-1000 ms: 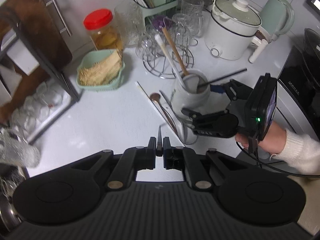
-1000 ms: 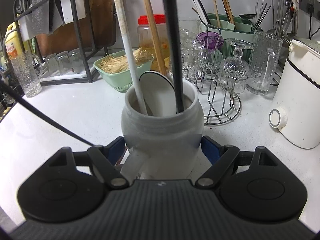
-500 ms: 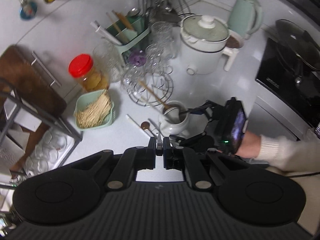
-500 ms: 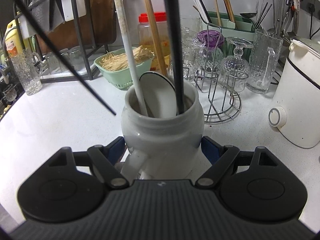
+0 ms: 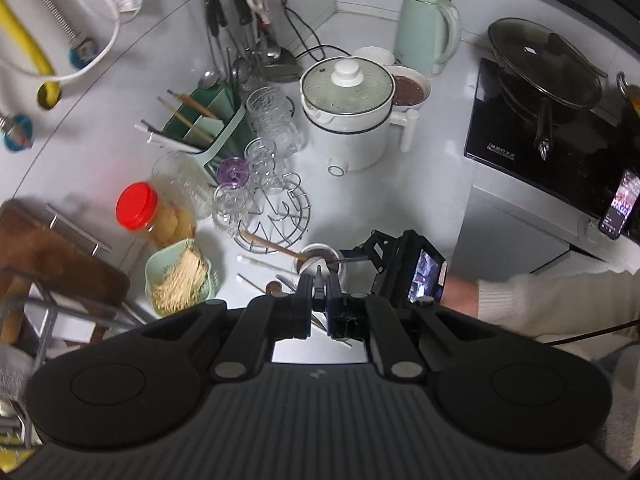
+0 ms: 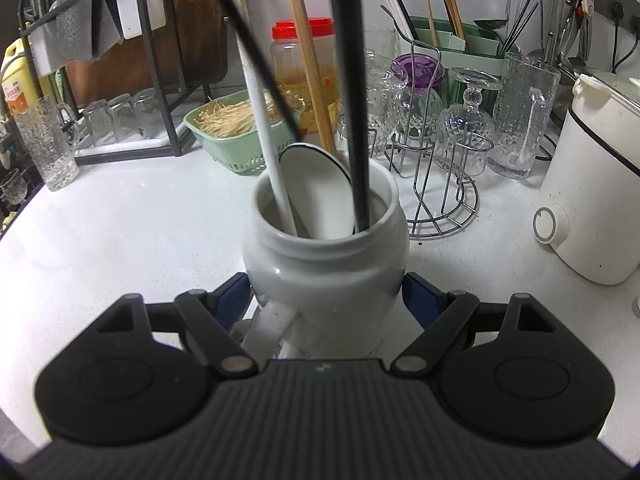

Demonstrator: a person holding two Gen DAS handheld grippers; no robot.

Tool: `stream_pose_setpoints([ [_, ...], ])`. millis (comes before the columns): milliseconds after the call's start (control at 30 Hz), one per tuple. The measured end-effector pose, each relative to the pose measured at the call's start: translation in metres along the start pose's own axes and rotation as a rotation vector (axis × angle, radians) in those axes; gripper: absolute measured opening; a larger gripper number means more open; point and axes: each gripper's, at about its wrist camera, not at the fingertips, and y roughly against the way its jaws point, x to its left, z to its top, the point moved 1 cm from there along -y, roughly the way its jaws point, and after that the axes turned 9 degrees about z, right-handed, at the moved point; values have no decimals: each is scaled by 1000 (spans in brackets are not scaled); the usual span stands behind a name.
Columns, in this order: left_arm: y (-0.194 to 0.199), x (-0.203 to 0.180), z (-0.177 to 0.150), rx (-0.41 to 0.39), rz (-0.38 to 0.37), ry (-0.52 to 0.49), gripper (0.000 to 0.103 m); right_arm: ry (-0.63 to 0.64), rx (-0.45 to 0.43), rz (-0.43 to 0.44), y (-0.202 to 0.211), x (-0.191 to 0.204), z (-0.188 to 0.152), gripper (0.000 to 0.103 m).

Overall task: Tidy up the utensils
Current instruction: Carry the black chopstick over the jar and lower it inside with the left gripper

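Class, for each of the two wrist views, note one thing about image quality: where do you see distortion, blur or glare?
Left wrist view: strong fisheye bending, the counter edge curving; the cutting board at the left margin smeared; soft sheen on the pot lid. Right wrist view: the white jar is sharp with a small highlight; the thin black stick crossing close to the lens is blurred; the drying rack bows outward.

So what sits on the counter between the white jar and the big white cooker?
In the right wrist view, the wire glass rack stands between the white jar and the cooker.
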Motion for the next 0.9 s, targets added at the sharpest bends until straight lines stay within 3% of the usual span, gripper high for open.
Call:
stream_pose_setpoints([
  [367,-65,12,15,116,-65,-23,7,-27,-31,-11,0,0,-3,85],
  [633,-129,7,19,169,-132,-91,7,-38,-56,-37,-1,5,-5,85],
  [900,-162,4,21,202,-158,-113,8,-42,-67,-50,-1,7,-6,85],
])
